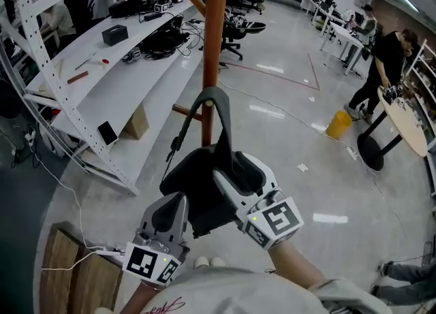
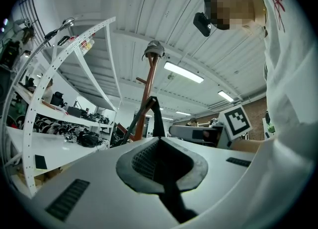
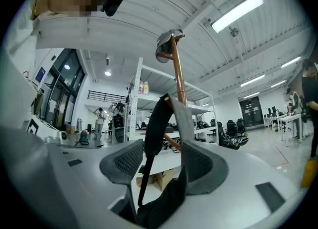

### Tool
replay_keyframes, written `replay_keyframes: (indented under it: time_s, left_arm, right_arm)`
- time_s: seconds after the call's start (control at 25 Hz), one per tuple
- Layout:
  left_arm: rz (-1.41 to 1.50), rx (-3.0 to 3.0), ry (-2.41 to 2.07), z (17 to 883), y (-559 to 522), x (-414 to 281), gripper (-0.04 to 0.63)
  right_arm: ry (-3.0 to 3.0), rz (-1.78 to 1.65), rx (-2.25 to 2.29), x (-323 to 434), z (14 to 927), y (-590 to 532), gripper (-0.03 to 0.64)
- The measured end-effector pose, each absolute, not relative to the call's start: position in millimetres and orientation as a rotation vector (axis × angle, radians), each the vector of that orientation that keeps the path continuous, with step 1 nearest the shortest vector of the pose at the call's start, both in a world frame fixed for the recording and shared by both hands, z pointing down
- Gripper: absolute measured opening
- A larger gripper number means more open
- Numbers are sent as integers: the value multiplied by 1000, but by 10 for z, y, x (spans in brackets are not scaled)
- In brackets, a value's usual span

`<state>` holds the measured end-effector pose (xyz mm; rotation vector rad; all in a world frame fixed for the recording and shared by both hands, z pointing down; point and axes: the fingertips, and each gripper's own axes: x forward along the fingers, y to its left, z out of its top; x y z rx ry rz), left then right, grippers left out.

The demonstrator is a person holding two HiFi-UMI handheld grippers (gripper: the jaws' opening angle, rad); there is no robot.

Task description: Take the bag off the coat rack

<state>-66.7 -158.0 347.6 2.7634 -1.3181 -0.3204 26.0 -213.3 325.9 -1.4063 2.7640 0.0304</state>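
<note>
Left jaws clamp the bag (image 1: 197, 178), right jaws wide around strap (image 3: 155, 123) by rack pole (image 1: 216, 20)

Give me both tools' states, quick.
Left tool: closed on the bag.
Right tool: open; the strap passes between its jaws, ungripped.

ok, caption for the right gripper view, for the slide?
Right gripper open, jaws either side of the bag strap, which runs up to the coat rack.

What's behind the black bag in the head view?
The coat rack's pole and one peg show above it; the pole's lower part and base are covered by the bag.
</note>
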Motion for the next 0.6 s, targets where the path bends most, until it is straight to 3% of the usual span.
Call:
replay_keyframes:
  time_s: [0.6]
  left_arm:
    - [-299, 2733, -1394, 3527, -1518, -781, 20]
  right_arm:
    - [2732, 115, -1618, 348, 3193, -2971, 233]
